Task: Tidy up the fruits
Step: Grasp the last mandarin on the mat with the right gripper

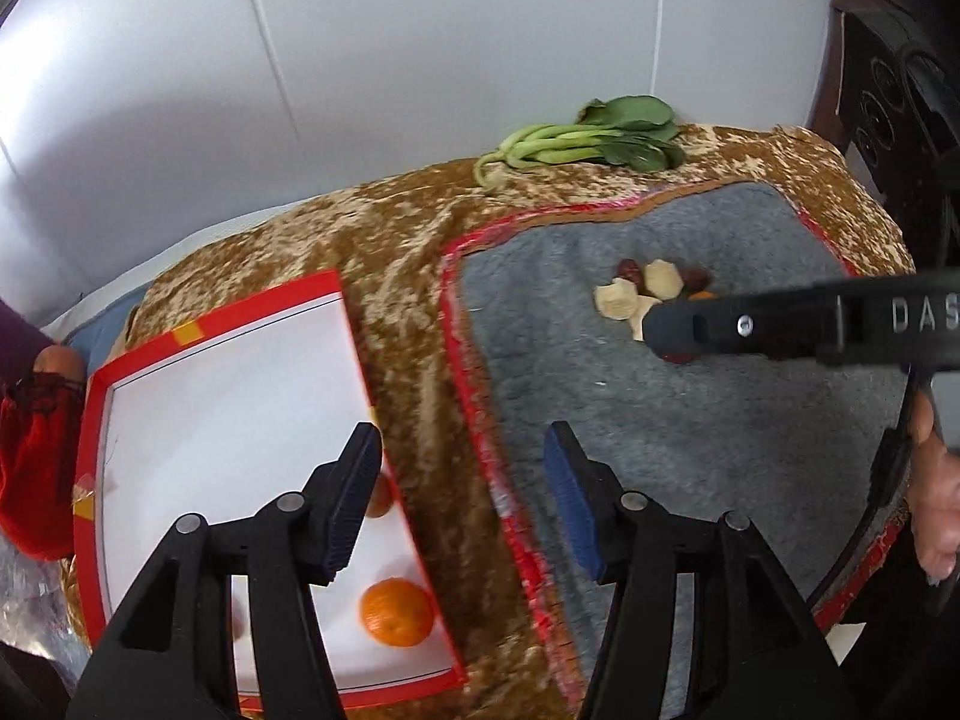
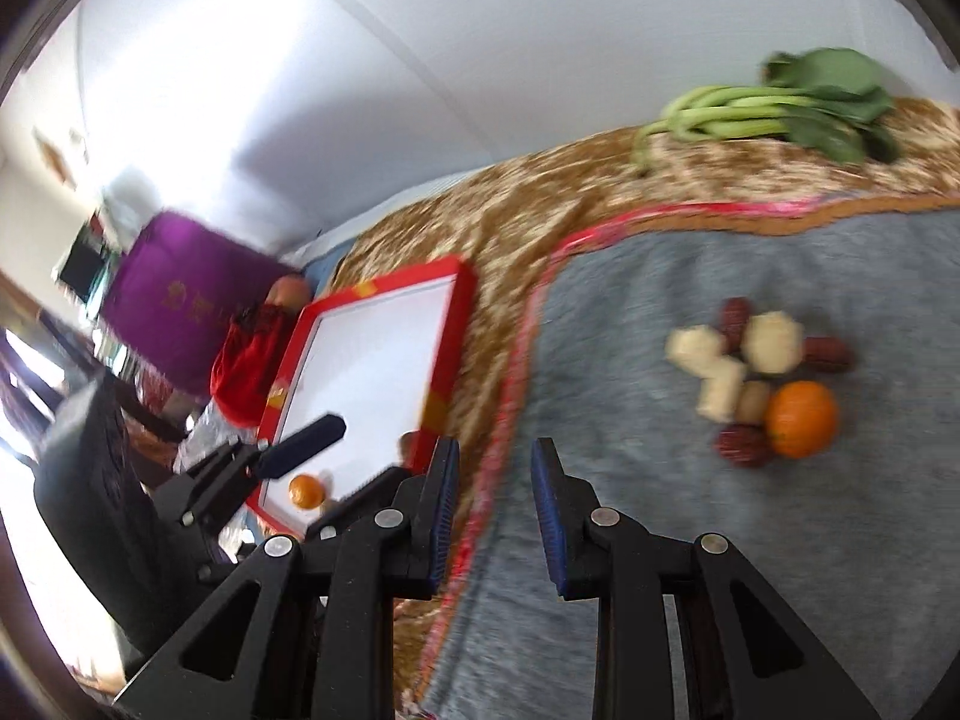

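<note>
Left gripper point(image 1: 462, 492): jaws wide apart, empty.
Right gripper point(image 2: 493, 516): jaws parted, empty.
Orange point(image 2: 801, 419): at 3 o'clock, touching the red dates point(image 2: 744, 445).
Tray point(image 1: 204, 324): another orange point(image 1: 397, 612) inside.

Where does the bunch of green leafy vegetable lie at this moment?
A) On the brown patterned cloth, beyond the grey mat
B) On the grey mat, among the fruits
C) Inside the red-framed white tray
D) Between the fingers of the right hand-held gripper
A: the green leafy vegetable lies on the brown patterned cloth, beyond the far edge of the grey mat, and nothing holds it.
</note>
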Demonstrator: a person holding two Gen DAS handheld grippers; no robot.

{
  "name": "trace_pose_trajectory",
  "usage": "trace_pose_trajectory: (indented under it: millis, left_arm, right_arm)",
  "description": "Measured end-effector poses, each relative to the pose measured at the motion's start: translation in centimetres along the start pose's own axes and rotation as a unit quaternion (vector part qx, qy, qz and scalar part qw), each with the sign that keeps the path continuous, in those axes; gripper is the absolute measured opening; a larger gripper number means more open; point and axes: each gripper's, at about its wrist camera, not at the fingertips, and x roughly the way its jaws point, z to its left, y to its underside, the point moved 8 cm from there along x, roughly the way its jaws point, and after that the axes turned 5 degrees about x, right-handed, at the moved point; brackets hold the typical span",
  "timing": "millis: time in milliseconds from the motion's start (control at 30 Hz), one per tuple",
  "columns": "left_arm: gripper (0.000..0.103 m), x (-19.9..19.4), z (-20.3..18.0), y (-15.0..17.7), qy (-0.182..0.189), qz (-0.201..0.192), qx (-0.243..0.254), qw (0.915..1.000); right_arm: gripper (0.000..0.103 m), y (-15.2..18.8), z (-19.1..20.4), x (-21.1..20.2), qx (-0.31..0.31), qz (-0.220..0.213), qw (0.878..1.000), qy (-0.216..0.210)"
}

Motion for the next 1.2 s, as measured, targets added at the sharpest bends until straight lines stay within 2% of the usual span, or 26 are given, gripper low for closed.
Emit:
trace_pose_trajectory:
  millis: [200, 400, 633, 933, 1000, 1033, 1100, 1200]
  left_arm:
    - [0.055, 2.1, -4.1, -1.0, 0.010, 0.018, 0.032, 0.9993]
    - [0.055, 4.3, -6.7, -1.3, 0.041, 0.046, 0.032, 0.9976]
    - [0.055, 5.6, -8.6, -1.7, 0.064, 0.063, 0.032, 0.9955]
    - [0.055, 6.7, -7.1, -2.9, 0.065, 0.061, 0.011, 0.9960]
    - [0.055, 6.9, -6.8, -3.4, 0.057, 0.053, 0.023, 0.9967]
    - [0.055, 7.1, -6.8, -3.7, 0.061, 0.051, 0.028, 0.9965]
    - [0.055, 7.4, -6.9, -3.9, 0.080, 0.052, 0.028, 0.9951]
    - [0.055, 7.8, -8.0, -4.1, 0.113, 0.056, 0.031, 0.9915]
  right_arm:
    - [0.028, -2.1, -7.7, -3.9, 0.095, -0.023, 0.994, 0.037]
    - [0.031, -1.6, -12.5, -2.5, 0.155, 0.014, 0.985, 0.080]
    - [0.041, -1.9, -13.0, -0.6, 0.167, 0.026, 0.981, 0.092]
    - [0.047, -1.7, -12.3, 2.6, 0.189, 0.041, 0.975, 0.106]
    - [0.046, -1.7, -12.5, 2.6, 0.198, 0.042, 0.975, 0.096]
    - [0.042, -1.7, -12.7, 2.5, 0.202, 0.041, 0.974, 0.094]
    - [0.036, -1.7, -13.0, 2.1, 0.203, 0.041, 0.974, 0.092]
    - [0.036, -1.7, -13.5, 1.5, 0.219, 0.041, 0.972, 0.076]
